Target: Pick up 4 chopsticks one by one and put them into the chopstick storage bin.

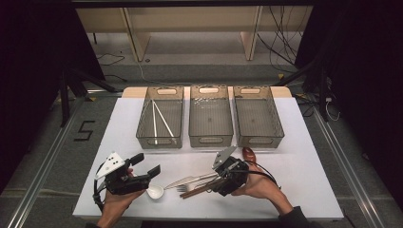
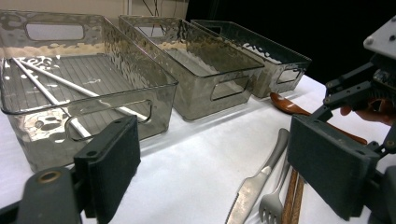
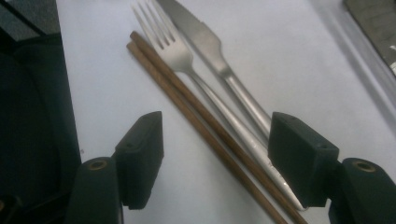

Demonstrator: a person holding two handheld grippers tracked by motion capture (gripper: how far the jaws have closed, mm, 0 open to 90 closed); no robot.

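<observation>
Wooden chopsticks (image 3: 205,126), a fork (image 3: 187,63) and a knife (image 3: 210,51) are seen near the table's (image 1: 309,190) front edge, between the open jaws of the right gripper (image 3: 215,154). A white spoon (image 1: 155,191) is seen from above beside the open left gripper (image 1: 148,166).

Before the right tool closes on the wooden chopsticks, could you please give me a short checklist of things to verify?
1. Right tool open: ok, nothing pressed yet.
2. Wooden chopsticks between its jaws: ok, both sticks run through the gap.
3. Chopsticks alone in the gap: not ok, the fork handle also runs through it, and the knife handle lies by the right jaw.
4. Left tool out of the way: ok, open and apart, beside the white spoon.
5. Left bin free for more: ok, it holds two white chopsticks with room beside them.
</observation>
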